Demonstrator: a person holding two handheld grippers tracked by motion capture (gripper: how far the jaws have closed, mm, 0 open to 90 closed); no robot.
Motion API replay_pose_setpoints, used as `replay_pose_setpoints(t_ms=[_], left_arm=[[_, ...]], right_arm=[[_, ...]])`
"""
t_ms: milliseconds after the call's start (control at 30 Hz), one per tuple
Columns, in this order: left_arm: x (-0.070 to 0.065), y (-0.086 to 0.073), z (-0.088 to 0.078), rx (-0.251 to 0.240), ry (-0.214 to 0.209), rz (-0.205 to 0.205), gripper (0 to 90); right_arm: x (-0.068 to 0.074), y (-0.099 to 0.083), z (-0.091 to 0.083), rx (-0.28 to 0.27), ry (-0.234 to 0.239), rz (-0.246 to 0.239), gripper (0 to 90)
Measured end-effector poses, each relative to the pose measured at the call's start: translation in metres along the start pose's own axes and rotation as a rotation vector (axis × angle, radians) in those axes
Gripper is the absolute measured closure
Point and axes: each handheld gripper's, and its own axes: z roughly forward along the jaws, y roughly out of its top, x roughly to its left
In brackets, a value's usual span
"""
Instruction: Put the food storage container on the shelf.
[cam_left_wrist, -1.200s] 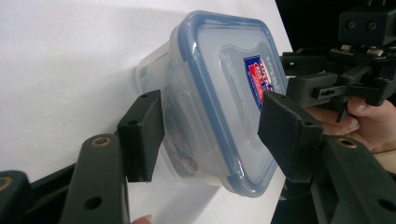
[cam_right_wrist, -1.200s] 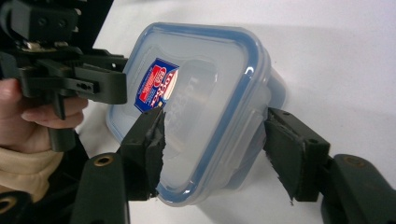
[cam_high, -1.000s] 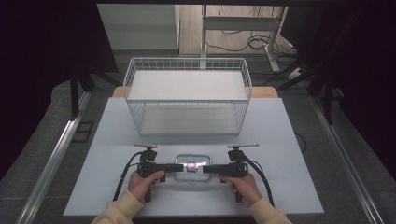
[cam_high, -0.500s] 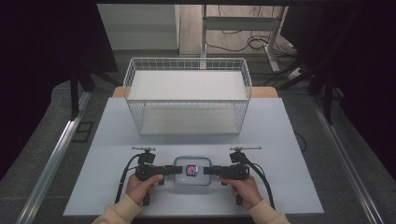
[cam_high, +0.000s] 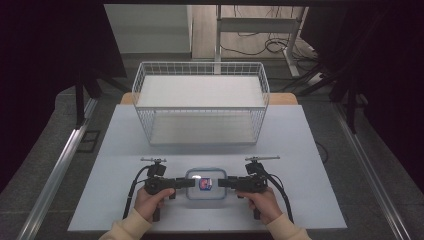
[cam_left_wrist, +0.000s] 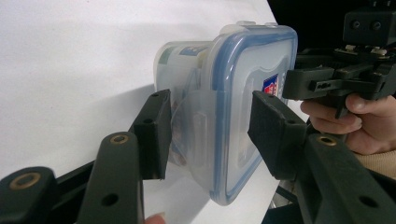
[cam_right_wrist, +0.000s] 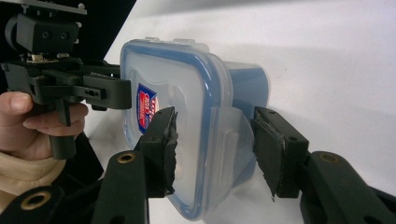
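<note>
Both claws, left gripper & right gripper, are straddling the container side latches at lower centre, jaws wide, not yet clamping; you're leaving the lid on, basket empty.

Black tongs with brass screws, black cables, cream sleeves

Left gripper jaws apart, straddling side latch of blue-rimmed container; opposite gripper beyond.
</note>
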Motion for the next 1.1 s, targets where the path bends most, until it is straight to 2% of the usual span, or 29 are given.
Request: replay_pose_setpoints(t_ms=[533,700,1100], left_arm=[[-0.007,0.006,-0.005,-0.011,0.001,0.033,50.6],[-0.011,0.012,-0.009,-0.024,-0.005,0.047,50.6],[-0.014,0.017,-0.014,-0.030,-0.004,0.069,50.7]], right_arm=[[0.007,0.005,-0.005,-0.020,-0.008,-0.040,50.9],[0.012,0.011,-0.010,-0.038,-0.013,-0.069,50.9],[0.018,0.017,-0.011,-0.047,-0.016,-0.093,50.8]])
